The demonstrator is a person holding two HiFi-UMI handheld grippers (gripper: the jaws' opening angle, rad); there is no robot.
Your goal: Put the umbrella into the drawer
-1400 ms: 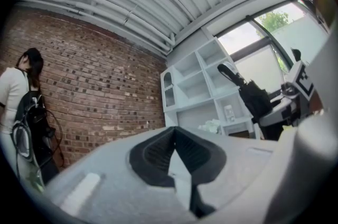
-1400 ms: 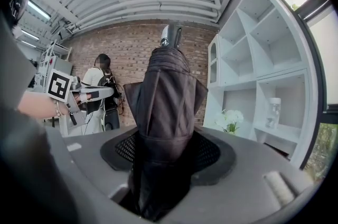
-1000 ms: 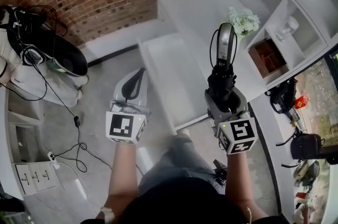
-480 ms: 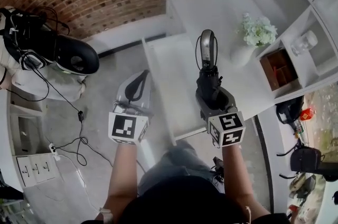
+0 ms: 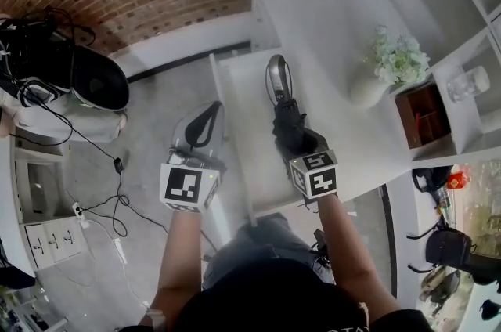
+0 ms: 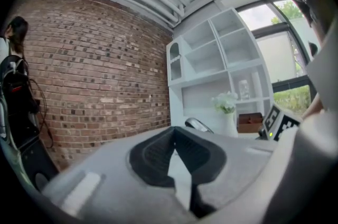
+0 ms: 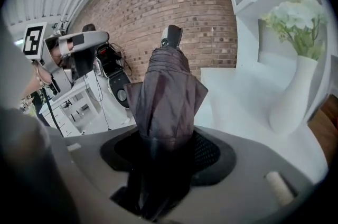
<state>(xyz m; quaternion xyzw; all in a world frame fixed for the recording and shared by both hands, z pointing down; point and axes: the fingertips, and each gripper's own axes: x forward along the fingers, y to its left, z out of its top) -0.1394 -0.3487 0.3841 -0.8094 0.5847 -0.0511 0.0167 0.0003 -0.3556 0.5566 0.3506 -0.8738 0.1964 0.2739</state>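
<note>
A folded dark umbrella [image 5: 286, 113] sticks forward out of my right gripper [image 5: 294, 136], which is shut on its cloth body. Its grey handle [image 5: 275, 74] hangs over the open white drawer [image 5: 252, 160]. In the right gripper view the umbrella [image 7: 166, 85] fills the space between the jaws and its handle [image 7: 171, 36] points away and up. My left gripper [image 5: 203, 121] hovers left of the drawer's front corner, over the floor, shut with nothing in it. The left gripper view shows its pads [image 6: 158, 157] meeting at the tip.
On the white cabinet top [image 5: 321, 17] stands a white vase of pale flowers [image 5: 391, 64], right of the drawer. Shelves at the right hold a brown box [image 5: 427, 115] and a glass [image 5: 470, 84]. A black chair [image 5: 78, 76] and cables [image 5: 117, 189] lie on the floor at the left.
My right gripper has carried the umbrella left and down, from over the cabinet top to over the open drawer. The left gripper has shifted only slightly beside the drawer.
</note>
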